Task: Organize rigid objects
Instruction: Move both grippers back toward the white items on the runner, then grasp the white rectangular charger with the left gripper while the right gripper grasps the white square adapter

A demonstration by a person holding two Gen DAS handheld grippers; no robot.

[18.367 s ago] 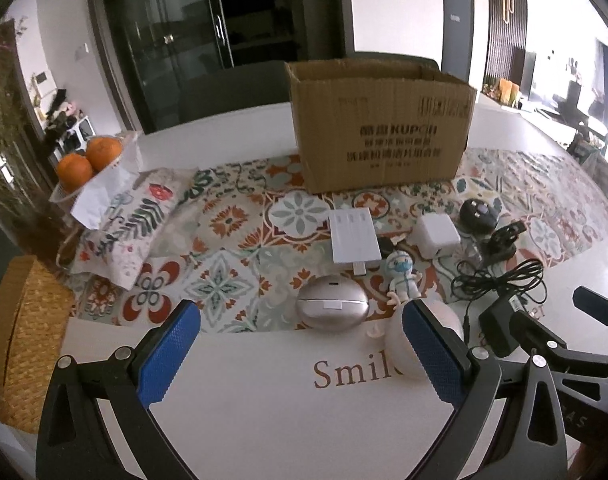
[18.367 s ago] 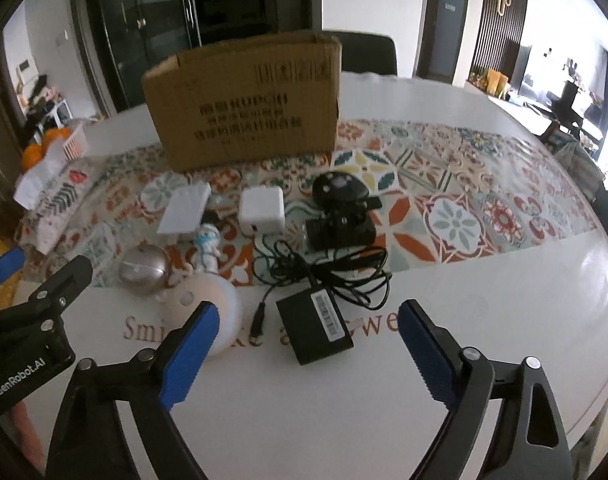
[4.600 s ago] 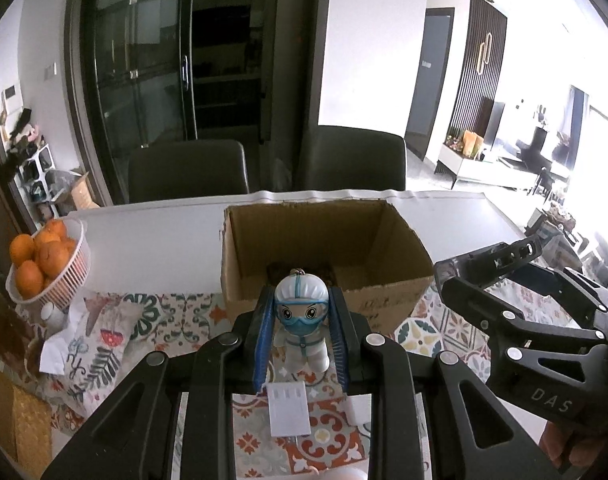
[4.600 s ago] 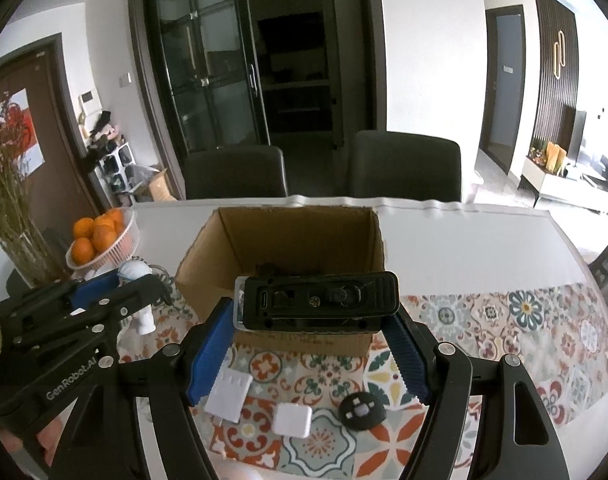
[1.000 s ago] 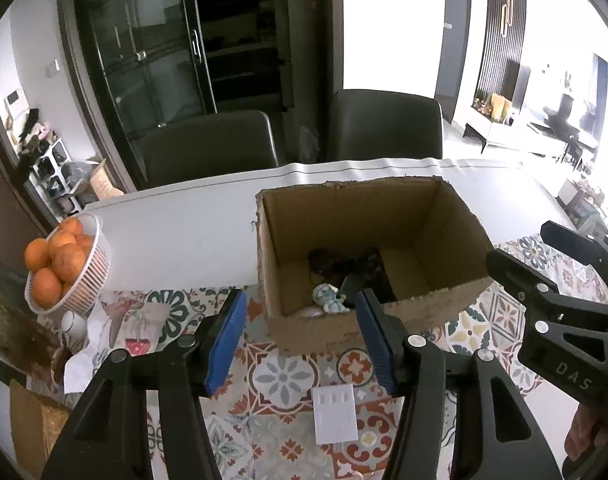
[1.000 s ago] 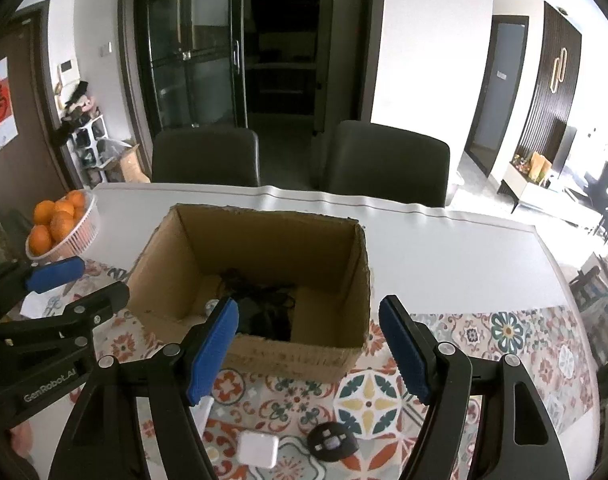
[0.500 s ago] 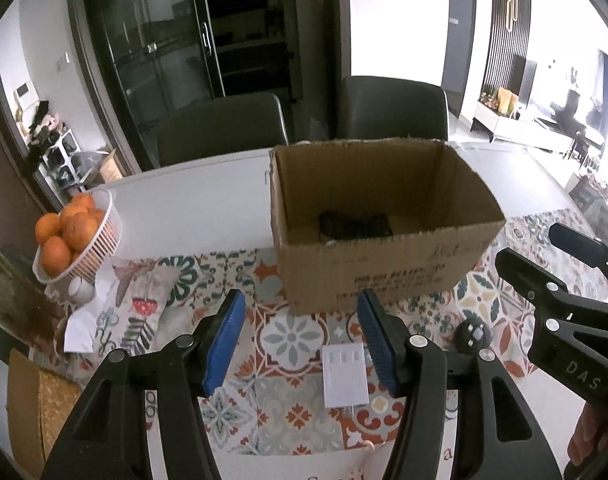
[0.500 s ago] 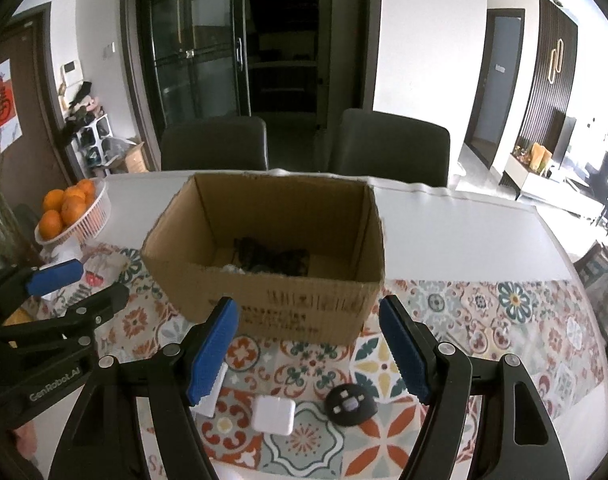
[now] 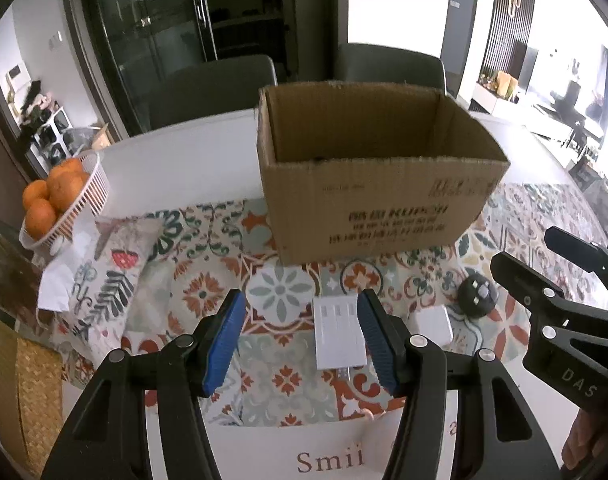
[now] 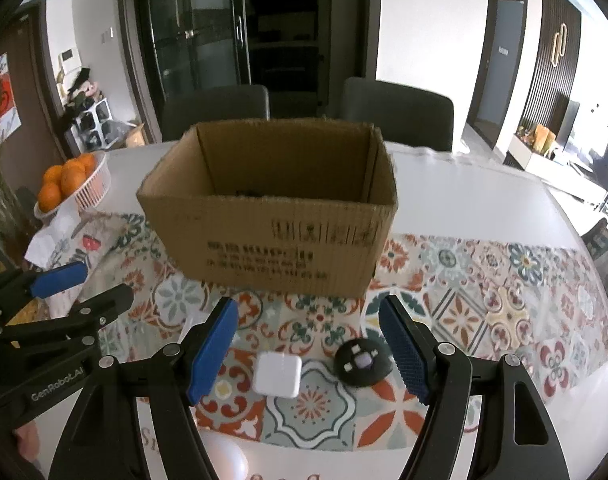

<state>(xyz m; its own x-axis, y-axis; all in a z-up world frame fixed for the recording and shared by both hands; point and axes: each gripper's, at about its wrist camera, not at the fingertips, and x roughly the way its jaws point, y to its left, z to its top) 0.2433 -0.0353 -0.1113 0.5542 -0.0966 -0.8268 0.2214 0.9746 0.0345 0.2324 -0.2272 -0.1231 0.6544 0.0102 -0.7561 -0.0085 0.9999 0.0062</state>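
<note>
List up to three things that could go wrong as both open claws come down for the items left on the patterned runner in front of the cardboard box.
1. The white square adapter and black round device lie close together under the right claw; closing could catch or knock both.
2. The flat white rectangular hub sits low on the patterned runner; the left claw might slip off it.
3. Both claws work close together and could collide.

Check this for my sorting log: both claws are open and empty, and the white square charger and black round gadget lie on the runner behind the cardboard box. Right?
Not quite. The white square charger and black round gadget lie in front of the cardboard box, as the right wrist view shows. Both the left claw and right claw are open and empty.
</note>
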